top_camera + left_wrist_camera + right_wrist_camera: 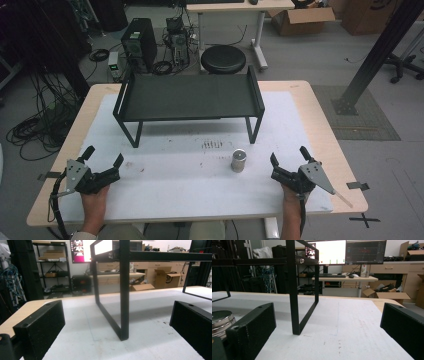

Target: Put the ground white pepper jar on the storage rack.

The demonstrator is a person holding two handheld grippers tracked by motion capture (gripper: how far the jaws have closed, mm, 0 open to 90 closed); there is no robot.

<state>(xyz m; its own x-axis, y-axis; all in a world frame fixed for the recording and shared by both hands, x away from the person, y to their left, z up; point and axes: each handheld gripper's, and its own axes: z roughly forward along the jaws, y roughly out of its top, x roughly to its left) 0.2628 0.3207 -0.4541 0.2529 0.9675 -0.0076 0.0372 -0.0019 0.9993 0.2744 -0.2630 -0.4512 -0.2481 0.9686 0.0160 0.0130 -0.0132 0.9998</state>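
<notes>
A small silver metal can (239, 160) stands upright on the white mat, in front of a black metal shelf stand (187, 96). My left gripper (104, 156) rests at the mat's front left, open, nothing between its jaws. My right gripper (288, 157) rests at the front right, open and empty, a hand's width right of the can. In the right gripper view the can (220, 321) peeks out behind the left jaw, and the stand's leg (295, 305) rises ahead. In the left gripper view the stand's other front leg (124, 302) stands straight ahead between the wide-apart jaws.
The white mat (190, 170) covers most of a wooden table (327, 130). A black stool (223, 59), a computer tower (138, 42) and cables sit on the floor beyond. A black post (375, 55) rises at the right.
</notes>
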